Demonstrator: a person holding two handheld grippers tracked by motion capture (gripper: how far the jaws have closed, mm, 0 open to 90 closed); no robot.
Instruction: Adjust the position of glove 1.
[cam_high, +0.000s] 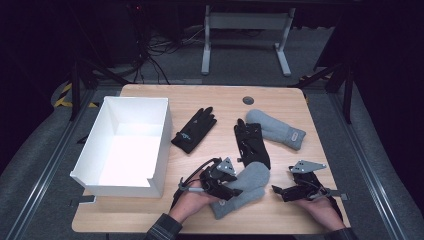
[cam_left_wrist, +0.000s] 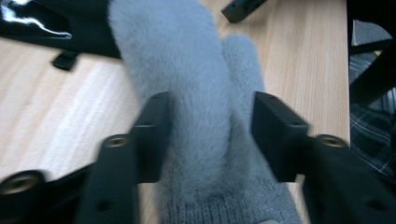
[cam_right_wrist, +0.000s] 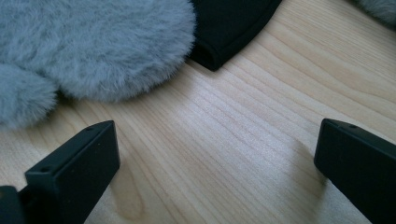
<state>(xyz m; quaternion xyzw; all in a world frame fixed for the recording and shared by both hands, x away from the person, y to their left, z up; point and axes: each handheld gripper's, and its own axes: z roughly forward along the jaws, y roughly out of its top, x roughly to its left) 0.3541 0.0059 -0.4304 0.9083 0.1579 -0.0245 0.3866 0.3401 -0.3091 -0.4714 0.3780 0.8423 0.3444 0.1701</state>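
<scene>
A fluffy grey mitten (cam_high: 248, 181) lies near the table's front edge, cuff toward the person. My left gripper (cam_high: 229, 192) straddles it just above the cuff. In the left gripper view the mitten (cam_left_wrist: 187, 84) runs up between the two black jaws of the left gripper (cam_left_wrist: 208, 135); the fur looks unsquashed and there is a gap at the right jaw, so it is open. My right gripper (cam_high: 279, 193) rests to the right of the mitten. The right gripper (cam_right_wrist: 215, 158) stands wide open over bare wood, with the mitten's tip (cam_right_wrist: 93, 42) ahead on its left.
A second grey mitten (cam_high: 277, 129) lies at the back right. One black glove (cam_high: 251, 142) touches the near mitten's tip; another black glove (cam_high: 195, 129) lies mid-table. An open white box (cam_high: 161, 150) stands at the left. The wooden table (cam_high: 220, 102) has a round grommet (cam_high: 248, 100).
</scene>
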